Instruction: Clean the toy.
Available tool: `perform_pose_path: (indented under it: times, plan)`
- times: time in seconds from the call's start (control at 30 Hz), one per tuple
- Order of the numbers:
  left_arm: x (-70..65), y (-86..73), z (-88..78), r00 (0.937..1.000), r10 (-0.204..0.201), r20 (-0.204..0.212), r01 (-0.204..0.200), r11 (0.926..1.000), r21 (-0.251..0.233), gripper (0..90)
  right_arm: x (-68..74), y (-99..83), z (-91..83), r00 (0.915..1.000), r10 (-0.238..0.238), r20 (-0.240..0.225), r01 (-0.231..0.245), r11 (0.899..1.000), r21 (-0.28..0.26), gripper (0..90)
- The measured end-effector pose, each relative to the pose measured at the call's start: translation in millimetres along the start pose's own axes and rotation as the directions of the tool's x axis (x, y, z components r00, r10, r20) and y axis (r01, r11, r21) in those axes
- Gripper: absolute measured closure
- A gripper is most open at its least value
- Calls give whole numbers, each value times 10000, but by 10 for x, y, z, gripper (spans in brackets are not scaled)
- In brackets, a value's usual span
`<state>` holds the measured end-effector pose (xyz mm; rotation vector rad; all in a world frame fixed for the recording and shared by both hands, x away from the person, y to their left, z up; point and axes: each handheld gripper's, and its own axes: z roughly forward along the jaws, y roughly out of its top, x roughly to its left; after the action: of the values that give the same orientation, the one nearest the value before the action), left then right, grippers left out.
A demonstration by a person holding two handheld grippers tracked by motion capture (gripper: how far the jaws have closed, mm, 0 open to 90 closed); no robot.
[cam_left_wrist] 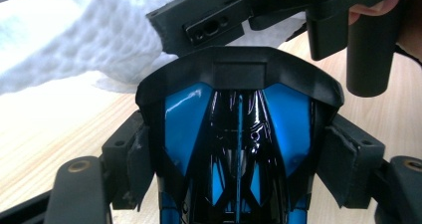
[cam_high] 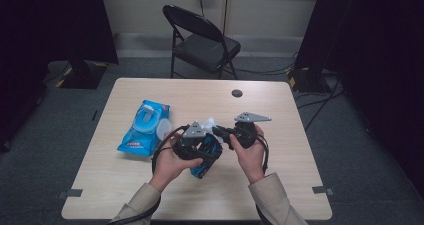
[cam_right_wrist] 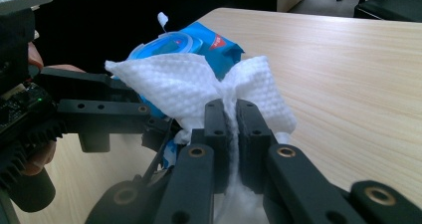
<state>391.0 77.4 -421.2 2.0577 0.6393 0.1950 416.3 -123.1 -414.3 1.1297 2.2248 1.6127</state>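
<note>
My left gripper (cam_high: 206, 152) (cam_left_wrist: 239, 157) is shut on a glossy blue and black object (cam_high: 202, 166) (cam_left_wrist: 184, 119), its pads pressing on both sides and holding it above the table. My right gripper (cam_high: 218, 131) (cam_right_wrist: 234, 117) is shut on a white wipe (cam_high: 209, 122) (cam_right_wrist: 179, 84). The wipe (cam_left_wrist: 89, 45) rests against the top edge of the object, with the right gripper (cam_left_wrist: 199, 20) just behind it. A blue pack of wipes (cam_high: 144, 126) (cam_right_wrist: 199, 42) lies on the table to the left, its lid flipped open.
The light wooden table (cam_high: 285, 135) has a small round hole (cam_high: 237, 93) near its far edge. A black folding chair (cam_high: 202, 40) stands beyond the table. Cables run over the grey carpet at the right.
</note>
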Motion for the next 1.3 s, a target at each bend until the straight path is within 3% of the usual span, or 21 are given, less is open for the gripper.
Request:
perform_pose_path:
  times: [0.3, 0.73, 0.83, 0.93, 1.13, 1.3]
  plan:
    - [-1, 28, -49, 9999, 84, -66, -85, 9998, -153, 256, -28, 6, -12, 9996, -176, 236, 175, 9998, 76, 853]
    - [235, -50, -180, 9955, -454, -838, 427, 9985, -335, 256, 102, 58, -262, 9984, -550, -102, 542, 9966, -621, 853]
    - [229, -40, -171, 9953, -537, -800, 508, 9980, -385, 255, 164, 23, -242, 9977, -613, -302, 595, 9966, -574, 853]
    - [185, -26, -155, 9964, -425, -739, 400, 9986, -348, 256, 203, -9, -206, 9969, -765, -195, 755, 9960, -486, 853]
    - [125, -40, -108, 9980, -354, -516, 340, 9990, -275, 256, 133, -35, -173, 9989, -457, -53, 453, 9973, -574, 853]
    - [40, -9, -66, 9997, -37, -244, 32, 9998, -192, 256, 79, -22, -135, 9993, -344, 112, 349, 9981, -500, 853]
